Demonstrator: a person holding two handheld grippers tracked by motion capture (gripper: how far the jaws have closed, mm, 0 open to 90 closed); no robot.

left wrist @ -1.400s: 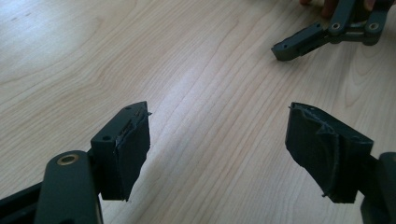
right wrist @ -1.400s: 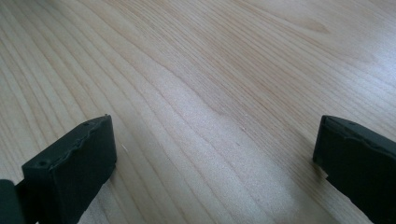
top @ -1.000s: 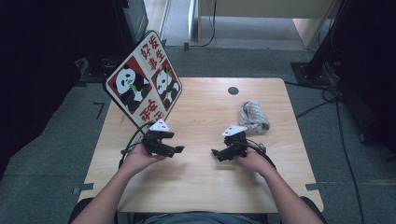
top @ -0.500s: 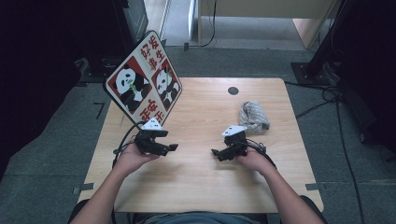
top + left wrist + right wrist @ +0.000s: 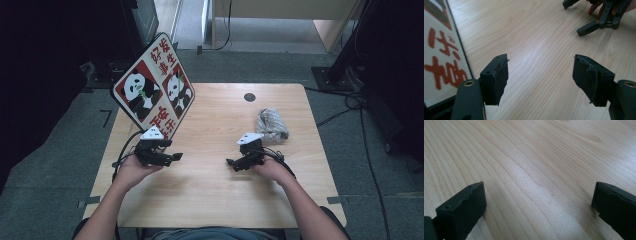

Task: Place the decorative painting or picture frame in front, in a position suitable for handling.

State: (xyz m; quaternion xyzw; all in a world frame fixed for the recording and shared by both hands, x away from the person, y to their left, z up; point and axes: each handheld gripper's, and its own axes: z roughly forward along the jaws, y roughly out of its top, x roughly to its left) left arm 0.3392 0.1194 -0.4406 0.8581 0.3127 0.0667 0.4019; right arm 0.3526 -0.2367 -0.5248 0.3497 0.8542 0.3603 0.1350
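Observation:
A panda sign board (image 5: 150,90), white, red and black with red characters, stands tilted at the table's left rear corner. Its lower edge also fills the left side of the left gripper view, where the panda sign board (image 5: 441,50) is close beside the jaw. My left gripper (image 5: 172,158) is held just in front of the board, open and empty; the left gripper (image 5: 540,75) has bare wood between its jaws. My right gripper (image 5: 233,163) hovers at mid-table, open and empty, and the right gripper (image 5: 539,202) looks at bare wood. A grey crumpled bundle (image 5: 271,125) lies behind it.
The wooden table (image 5: 215,195) has a round cable hole (image 5: 249,97) near its back edge. Cables trail from both grippers. The right hand's gripper (image 5: 599,17) shows far off in the left gripper view. Grey floor and dark furniture surround the table.
My left gripper has shifted a little to the left, closer to the sign board's lower edge. The right gripper has stayed where it was.

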